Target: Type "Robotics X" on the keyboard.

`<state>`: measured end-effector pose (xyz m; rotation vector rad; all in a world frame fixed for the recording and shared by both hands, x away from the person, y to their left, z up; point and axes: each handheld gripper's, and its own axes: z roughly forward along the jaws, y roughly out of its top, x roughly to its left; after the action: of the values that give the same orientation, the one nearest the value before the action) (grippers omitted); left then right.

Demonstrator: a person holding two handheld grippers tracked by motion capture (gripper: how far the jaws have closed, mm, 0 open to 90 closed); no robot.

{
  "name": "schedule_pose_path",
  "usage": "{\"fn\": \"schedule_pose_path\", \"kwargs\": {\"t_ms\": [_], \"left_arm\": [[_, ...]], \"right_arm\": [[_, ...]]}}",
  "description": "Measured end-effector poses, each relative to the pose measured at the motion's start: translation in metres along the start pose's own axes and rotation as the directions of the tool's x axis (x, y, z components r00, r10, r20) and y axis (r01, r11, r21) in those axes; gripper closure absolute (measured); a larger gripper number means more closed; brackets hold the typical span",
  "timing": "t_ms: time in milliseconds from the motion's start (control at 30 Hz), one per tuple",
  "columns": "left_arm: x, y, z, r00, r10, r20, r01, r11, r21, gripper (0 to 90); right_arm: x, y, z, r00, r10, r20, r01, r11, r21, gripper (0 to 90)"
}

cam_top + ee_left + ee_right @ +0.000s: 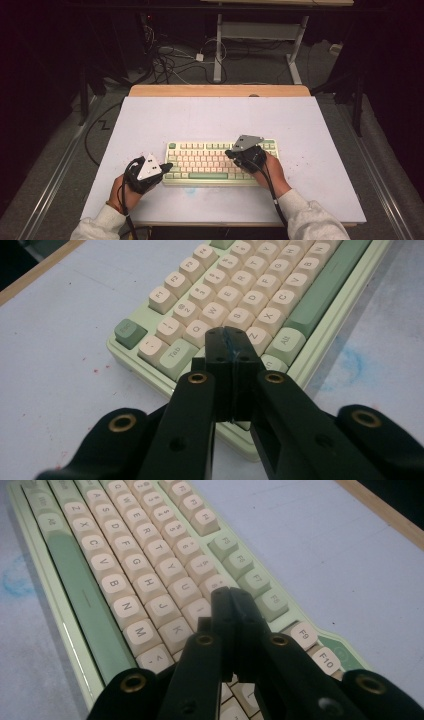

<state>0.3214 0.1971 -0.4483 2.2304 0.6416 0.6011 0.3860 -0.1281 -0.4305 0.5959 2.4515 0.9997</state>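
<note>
The left gripper (231, 342) has its 2 jaws pressed together with nothing between them; its tip sits over the left end of the keyboard (280, 295), above the keys near Tab and Z. In the high view this gripper (166, 166) is held at the keyboard's (220, 161) left edge by the person's left hand (125, 192).

The right gripper (231, 600) is closed too, jaws meeting with nothing held, and its tip hovers over the right part of the keyboard (125, 575) around the I and K keys; whether it touches a key I cannot tell. From above, the right gripper (234, 152) lies over the keyboard's right half, with the right hand (272, 172) behind it.

The keyboard — pale green case, cream keys, green space bar — lies flat near the front middle of a white board (210, 117). The board shows faint red specks and a blue smudge (352, 362) just in front of the keyboard. A wooden table edge (220, 90) runs behind the board. Beyond it the room is dark, with grey floor, tangled cables (170, 60) and white table legs (218, 50).
</note>
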Motion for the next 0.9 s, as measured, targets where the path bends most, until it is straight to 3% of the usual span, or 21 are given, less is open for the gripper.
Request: {"fn": "schedule_pose_path", "kwargs": {"t_ms": [500,800,900], "left_arm": [[-0.001,0.004,-0.003,1.0,-0.006,0.005,0.006,0.9997,-0.025,87.6],[-0.003,0.012,-0.003,0.9991,-0.026,0.034,0.027,0.9985,-0.047,87.7],[-0.006,0.018,0.0,0.9989,-0.011,0.045,0.014,0.9985,-0.053,87.7]], "right_arm": [[0.004,0.001,-0.024,0.9999,0.01,0.009,-0.009,0.996,-0.092,90.0],[-0.001,-0.002,-0.045,0.9992,0.021,0.033,-0.016,0.99,-0.142,90.0],[-0.002,-0.004,-0.053,0.9987,0.026,0.044,-0.019,0.987,-0.159,90.0]]}}
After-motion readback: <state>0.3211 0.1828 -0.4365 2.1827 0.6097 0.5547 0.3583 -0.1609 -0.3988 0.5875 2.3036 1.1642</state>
